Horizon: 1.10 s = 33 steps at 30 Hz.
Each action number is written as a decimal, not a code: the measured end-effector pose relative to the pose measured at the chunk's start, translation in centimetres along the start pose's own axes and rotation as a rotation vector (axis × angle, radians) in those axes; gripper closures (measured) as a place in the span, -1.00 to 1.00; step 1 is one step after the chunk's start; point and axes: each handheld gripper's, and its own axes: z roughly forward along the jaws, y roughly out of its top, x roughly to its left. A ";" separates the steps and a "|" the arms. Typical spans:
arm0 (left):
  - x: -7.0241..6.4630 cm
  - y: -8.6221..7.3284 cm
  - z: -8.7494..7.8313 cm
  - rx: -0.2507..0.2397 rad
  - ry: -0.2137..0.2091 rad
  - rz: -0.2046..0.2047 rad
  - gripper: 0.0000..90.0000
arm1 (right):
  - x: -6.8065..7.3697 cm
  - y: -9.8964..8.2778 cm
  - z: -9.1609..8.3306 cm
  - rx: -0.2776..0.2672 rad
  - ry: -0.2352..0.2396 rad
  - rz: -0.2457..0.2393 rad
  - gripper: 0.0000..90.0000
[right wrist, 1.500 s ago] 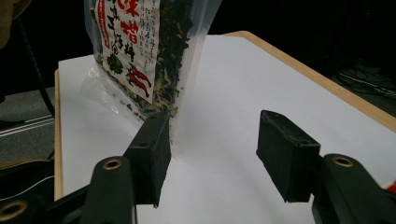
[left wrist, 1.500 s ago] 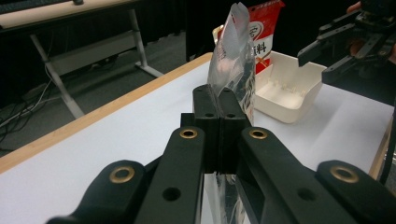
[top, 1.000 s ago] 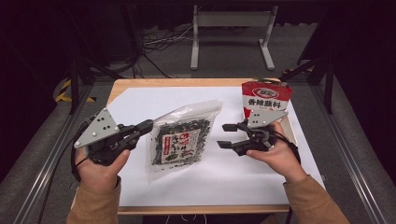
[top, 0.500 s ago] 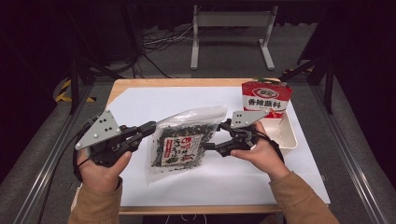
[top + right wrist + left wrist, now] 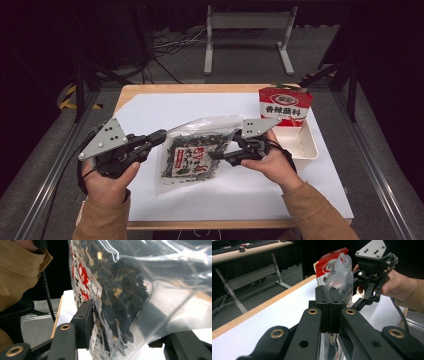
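High view: left gripper (image 5: 159, 136) clamps seaweed bag (image 5: 192, 152); right gripper (image 5: 222, 156) closing around it.

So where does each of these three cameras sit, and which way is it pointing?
High view: above the person's side of the table, facing forward and down on the clear bag, red pouch and white tray; both forearms and hands show.
Left tool view: rides the left tool, looking along shut jaws pinching the bag's edge, across to the right tool.
Right tool view: rides the right tool, jaws just closing either side of the bag; a sleeve shows.
Shared: every view shows the bag.
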 end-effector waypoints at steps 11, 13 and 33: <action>0.0 0.0 -0.3 -0.011 0.003 -0.003 0.98 | 0.0 0.4 -0.4 0.005 0.073 -0.057 0.50; 0.1 0.0 -0.4 -0.015 0.007 -0.012 0.97 | 0.1 0.6 -0.5 0.012 0.078 -0.074 0.53; 1.0 -0.9 -0.5 -0.074 -0.012 -0.070 0.67 | 0.9 2.5 -2.6 0.073 0.074 -0.120 0.63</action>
